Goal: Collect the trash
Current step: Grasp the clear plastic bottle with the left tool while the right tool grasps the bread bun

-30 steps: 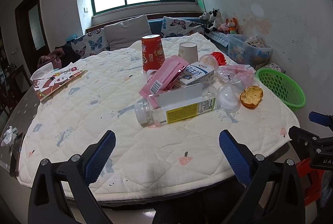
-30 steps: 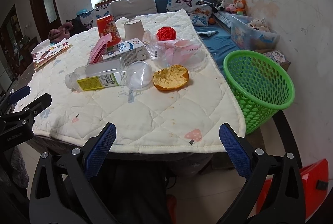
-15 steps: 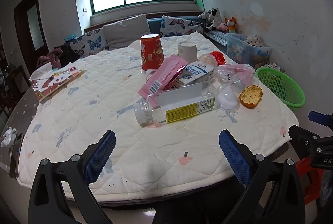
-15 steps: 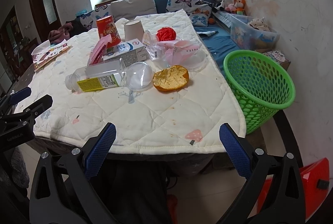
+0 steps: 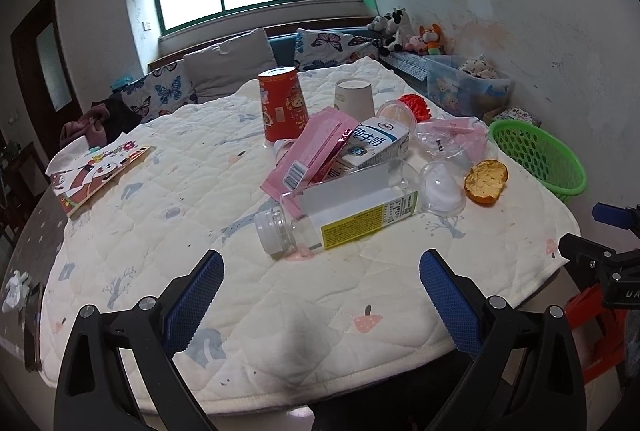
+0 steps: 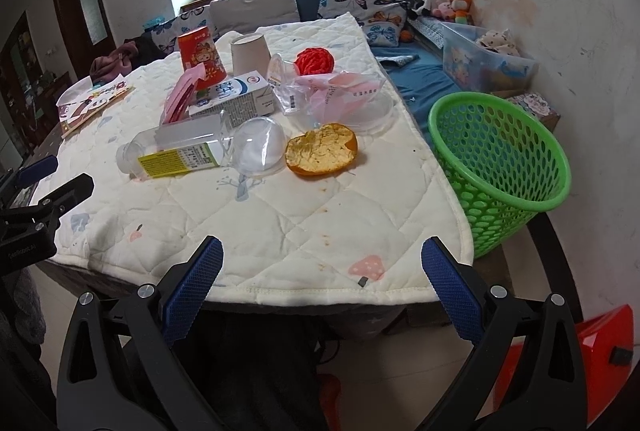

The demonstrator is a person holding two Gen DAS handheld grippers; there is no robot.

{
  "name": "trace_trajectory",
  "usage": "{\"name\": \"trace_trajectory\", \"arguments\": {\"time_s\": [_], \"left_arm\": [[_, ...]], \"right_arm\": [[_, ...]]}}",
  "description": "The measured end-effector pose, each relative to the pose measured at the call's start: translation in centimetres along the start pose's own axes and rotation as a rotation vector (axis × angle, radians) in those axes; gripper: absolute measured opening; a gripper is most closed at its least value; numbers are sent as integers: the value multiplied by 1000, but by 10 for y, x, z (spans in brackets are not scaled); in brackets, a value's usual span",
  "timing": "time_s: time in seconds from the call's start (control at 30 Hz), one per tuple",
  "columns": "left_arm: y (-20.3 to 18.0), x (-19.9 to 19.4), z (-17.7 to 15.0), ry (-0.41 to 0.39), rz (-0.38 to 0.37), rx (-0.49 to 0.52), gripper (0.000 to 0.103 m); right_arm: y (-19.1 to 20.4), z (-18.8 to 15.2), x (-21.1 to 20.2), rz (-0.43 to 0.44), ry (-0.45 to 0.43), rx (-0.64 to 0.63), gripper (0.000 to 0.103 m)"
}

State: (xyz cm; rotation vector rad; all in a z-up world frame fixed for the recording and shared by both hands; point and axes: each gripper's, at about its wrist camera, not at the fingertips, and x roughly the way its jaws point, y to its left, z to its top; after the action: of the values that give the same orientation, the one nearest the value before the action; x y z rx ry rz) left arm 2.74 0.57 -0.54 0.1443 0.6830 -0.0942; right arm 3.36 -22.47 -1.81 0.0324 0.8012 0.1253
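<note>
Trash lies on the quilted table [image 5: 168, 231]: a clear plastic bottle [image 5: 340, 215] [image 6: 176, 151] on its side, a clear dome lid [image 5: 440, 191] [image 6: 260, 147], an orange peel [image 5: 486, 183] [image 6: 322, 155], a milk carton [image 5: 376, 145] [image 6: 236, 95], a pink wrapper [image 5: 312, 155], a red cup [image 5: 282, 103] and a paper cup [image 5: 354, 97]. A green basket [image 6: 500, 167] [image 5: 538, 159] stands off the table's right edge. My left gripper [image 5: 320, 291] is open over the near table edge, short of the bottle. My right gripper [image 6: 322, 277] is open at the near edge, short of the peel.
A picture book [image 5: 96, 171] lies at the table's left. A clear plastic bag [image 6: 336, 91] and a red ball [image 6: 314, 61] lie behind the peel. A sofa with cushions [image 5: 228, 67] and a plastic storage bin [image 6: 484, 59] stand beyond. A red object [image 6: 592, 359] sits on the floor at right.
Both grippers have crept forward toward the table, so the trash looks slightly nearer. Nothing on the table has moved and both grippers stay open.
</note>
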Motion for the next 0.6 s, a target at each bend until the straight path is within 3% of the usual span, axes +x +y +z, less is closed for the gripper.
{"name": "trace_trajectory", "arguments": {"time_s": [0.1,0.23,0.6], "left_arm": [[1,5,7,2,-34,36,94],[6,19,14,32,-73,67,82],[16,48,27,52,-216,182,81]], "right_arm": [[-1,5,4,0,1,-8,97],[-5,15,11,-2,0,-9,97],[-10,44,39,22,28,-21,93]]}}
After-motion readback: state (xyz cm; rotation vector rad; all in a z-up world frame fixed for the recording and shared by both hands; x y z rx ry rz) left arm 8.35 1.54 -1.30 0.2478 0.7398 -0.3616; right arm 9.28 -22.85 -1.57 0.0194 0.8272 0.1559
